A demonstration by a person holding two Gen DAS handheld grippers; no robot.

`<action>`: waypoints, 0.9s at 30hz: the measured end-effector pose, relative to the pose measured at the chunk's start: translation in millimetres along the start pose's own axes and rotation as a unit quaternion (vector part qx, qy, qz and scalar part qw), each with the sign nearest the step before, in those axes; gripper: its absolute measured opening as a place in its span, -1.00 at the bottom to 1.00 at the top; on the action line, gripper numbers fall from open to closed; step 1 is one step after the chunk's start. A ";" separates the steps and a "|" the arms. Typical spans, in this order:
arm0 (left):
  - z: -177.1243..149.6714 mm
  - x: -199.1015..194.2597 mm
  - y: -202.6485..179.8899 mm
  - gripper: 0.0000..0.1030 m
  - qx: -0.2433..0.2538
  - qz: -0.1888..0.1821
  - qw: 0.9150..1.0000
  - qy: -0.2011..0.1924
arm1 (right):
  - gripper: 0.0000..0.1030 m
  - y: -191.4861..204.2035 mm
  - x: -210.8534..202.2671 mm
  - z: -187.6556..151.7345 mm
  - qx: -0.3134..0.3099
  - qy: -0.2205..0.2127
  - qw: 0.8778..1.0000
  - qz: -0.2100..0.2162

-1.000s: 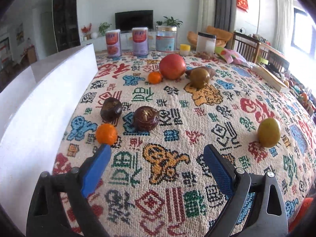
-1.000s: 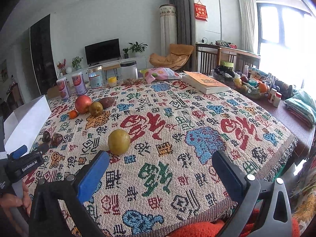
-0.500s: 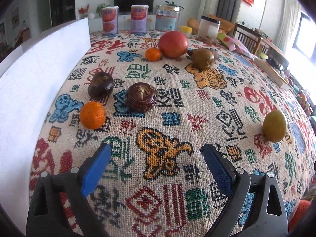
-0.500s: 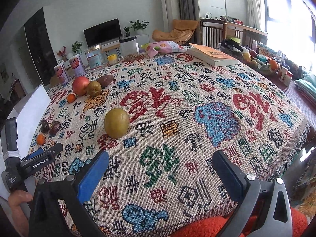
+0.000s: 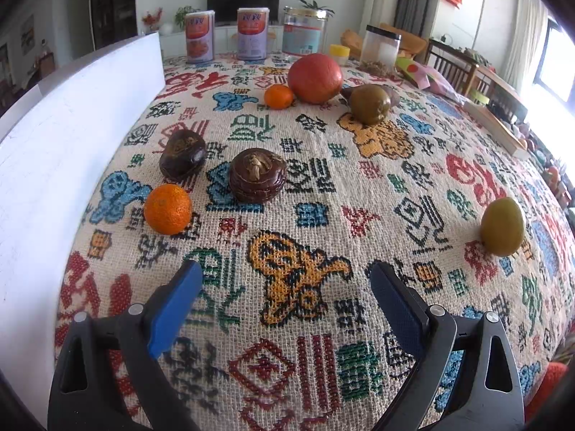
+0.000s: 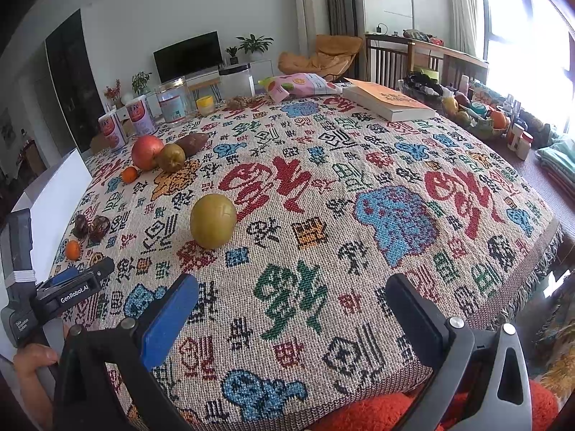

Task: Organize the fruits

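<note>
Fruit lies scattered on a patterned tablecloth point(image 5: 309, 215). My left gripper point(image 5: 285, 287) hangs open over the near left part, holding nothing. Just ahead of it lie a small orange point(image 5: 168, 209), a round dark brown fruit point(image 5: 257, 175) and a second dark fruit point(image 5: 182, 154). Farther back sit a small orange point(image 5: 279, 96), a big red fruit point(image 5: 315, 78) and a brownish pear point(image 5: 370, 104). A yellow-green pear point(image 5: 502, 231) point(image 6: 213, 221) stands alone at right. My right gripper point(image 6: 293, 303) is open and empty, near the table's front edge, short of that pear.
A white box wall point(image 5: 61, 165) runs along the table's left side. Cans point(image 5: 199, 36), a glass jar point(image 5: 304, 35) and a white container point(image 5: 380, 47) line the back. A book point(image 6: 390, 100) and a snack bag point(image 6: 302, 86) lie at the far right. A hand point(image 6: 34, 359) holds the left gripper.
Both grippers have moved forward and lower over the table, so the fruit looms larger. Their jaws stayed open.
</note>
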State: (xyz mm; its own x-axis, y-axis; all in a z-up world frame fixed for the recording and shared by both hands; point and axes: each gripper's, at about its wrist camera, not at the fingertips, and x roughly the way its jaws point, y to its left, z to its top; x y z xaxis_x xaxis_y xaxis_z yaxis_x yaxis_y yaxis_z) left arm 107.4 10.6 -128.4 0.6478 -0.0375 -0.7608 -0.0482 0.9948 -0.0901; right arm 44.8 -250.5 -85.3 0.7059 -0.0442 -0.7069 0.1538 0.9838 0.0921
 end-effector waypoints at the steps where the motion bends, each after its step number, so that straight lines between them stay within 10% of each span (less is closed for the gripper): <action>1: 0.0 0.0 0.0 0.86 0.000 0.000 1.000 0.000 | 1.00 0.0 0.0 0.0 0.000 0.000 1.000 0.000; 27: 0.1 0.2 0.4 0.86 0.000 0.000 1.000 0.000 | 1.00 4.1 -3.8 -0.5 -0.010 -0.008 1.000 -0.002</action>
State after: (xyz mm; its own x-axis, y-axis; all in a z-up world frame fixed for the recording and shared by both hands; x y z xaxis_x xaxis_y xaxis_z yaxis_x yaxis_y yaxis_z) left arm 107.6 10.9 -128.5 0.6474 -0.0378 -0.7612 -0.0476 0.9948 -0.0899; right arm 42.4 -246.2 -82.6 0.7168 -0.0504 -0.6955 0.1425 0.9869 0.0753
